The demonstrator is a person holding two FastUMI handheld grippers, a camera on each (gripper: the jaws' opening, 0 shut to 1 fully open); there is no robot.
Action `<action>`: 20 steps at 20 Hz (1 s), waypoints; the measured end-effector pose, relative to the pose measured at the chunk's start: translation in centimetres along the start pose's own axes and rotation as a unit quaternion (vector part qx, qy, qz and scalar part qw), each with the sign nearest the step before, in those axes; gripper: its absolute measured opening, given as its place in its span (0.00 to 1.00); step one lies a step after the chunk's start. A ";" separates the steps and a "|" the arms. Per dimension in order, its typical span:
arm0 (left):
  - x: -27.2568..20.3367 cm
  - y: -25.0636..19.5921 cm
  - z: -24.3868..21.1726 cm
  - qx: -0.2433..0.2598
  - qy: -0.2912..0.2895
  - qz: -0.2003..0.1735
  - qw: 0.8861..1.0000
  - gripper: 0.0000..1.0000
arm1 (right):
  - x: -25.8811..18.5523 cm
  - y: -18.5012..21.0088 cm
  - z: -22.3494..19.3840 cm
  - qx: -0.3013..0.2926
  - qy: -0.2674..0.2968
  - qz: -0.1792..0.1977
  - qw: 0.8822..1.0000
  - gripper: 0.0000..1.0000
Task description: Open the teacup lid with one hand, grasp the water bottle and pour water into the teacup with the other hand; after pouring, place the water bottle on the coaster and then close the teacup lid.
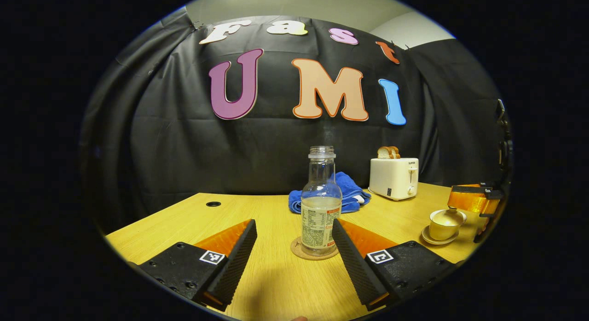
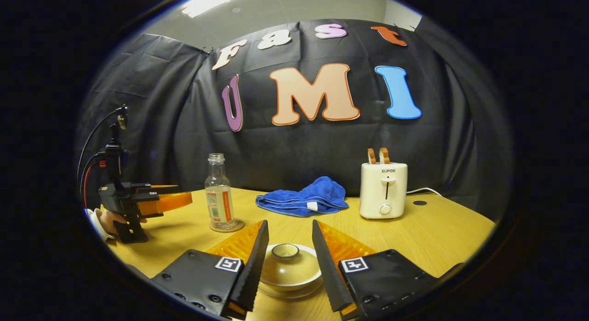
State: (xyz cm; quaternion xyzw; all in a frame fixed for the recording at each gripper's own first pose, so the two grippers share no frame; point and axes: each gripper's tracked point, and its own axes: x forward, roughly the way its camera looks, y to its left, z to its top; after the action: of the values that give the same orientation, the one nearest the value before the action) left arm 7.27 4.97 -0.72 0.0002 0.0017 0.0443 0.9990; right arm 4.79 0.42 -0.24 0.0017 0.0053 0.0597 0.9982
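Reading left to right, we judge the task barely begun; in the left gripper view the left hand-held gripper (image 1: 294, 247) gapes open, its fingers flanking the water bottle (image 1: 320, 203) at frame centre without touching; the bottle stands on its coaster (image 1: 298, 250); lower centre of the right gripper view, the right hand-held gripper (image 2: 290, 261) spreads open around the lid (image 2: 289, 261), seated on the teacup (image 2: 290, 278); lifting, pouring, closing all remain.

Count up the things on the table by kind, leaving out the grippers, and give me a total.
Water bottle: 1
Coaster: 1
Teacup with lid: 1
Saucer: 1
Blue towel: 1
Toaster: 1
Toast slices: 2
Total: 8
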 end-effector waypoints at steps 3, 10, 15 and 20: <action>0.0 0.2 0.0 0.000 0.000 0.004 1.000 0.96 | -0.2 -0.8 0.0 0.000 -0.001 -0.023 1.000 0.86; -0.1 1.1 0.0 0.001 0.001 0.025 1.000 0.96 | -1.3 -4.0 0.2 -0.003 -0.006 -0.101 0.995 0.94; -0.5 2.1 0.0 0.001 0.001 0.054 0.999 0.96 | -2.3 -5.9 0.3 -0.005 -0.007 -0.137 0.990 0.94; -1.5 3.6 -0.1 0.002 0.002 0.102 0.995 0.96 | -4.2 -10.0 0.6 -0.008 -0.012 -0.226 0.974 0.90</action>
State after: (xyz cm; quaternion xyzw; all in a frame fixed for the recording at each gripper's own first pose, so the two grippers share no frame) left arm 5.49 8.46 -0.80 0.0027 0.0033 0.1458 0.9893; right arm 1.86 -9.97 0.33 -0.0067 -0.0068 -0.1677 0.9858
